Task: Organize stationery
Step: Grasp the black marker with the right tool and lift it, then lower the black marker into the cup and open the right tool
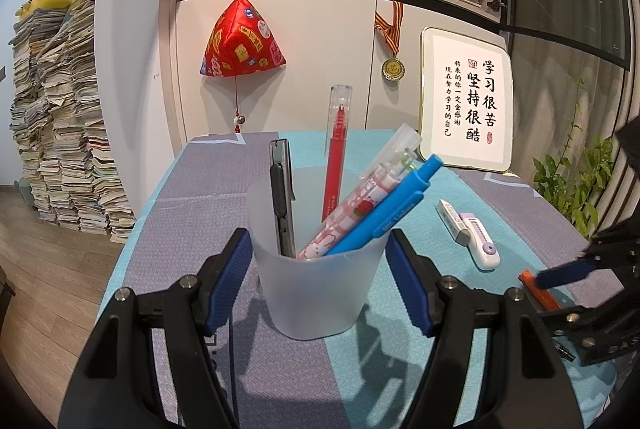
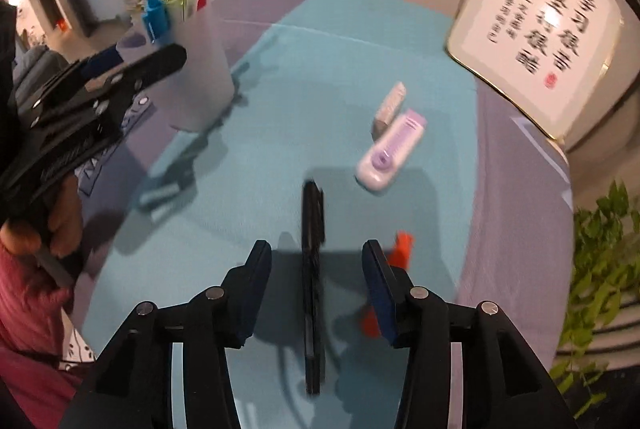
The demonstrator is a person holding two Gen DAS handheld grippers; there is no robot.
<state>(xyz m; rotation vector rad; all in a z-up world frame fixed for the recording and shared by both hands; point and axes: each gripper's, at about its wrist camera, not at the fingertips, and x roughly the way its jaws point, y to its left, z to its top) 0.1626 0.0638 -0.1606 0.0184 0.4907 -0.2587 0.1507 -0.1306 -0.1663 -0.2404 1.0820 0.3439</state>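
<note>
Left gripper point(image 1: 320, 261) clamped, pads pressing both sides of cup point(image 1: 316, 293); right gripper point(image 2: 316, 285) jaws apart, pointing steeply down, nothing gripped

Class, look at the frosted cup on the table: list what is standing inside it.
Inside the frosted cup: a black utility knife, a red pen, a pink patterned pen and a blue pen. Their lower ends are blurred by the cup's wall, so anything shorter stays hidden.

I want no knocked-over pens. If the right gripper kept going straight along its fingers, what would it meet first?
Probably the black pen lying between the right gripper's open fingers, then the tablecloth. Depth is unclear.
</note>
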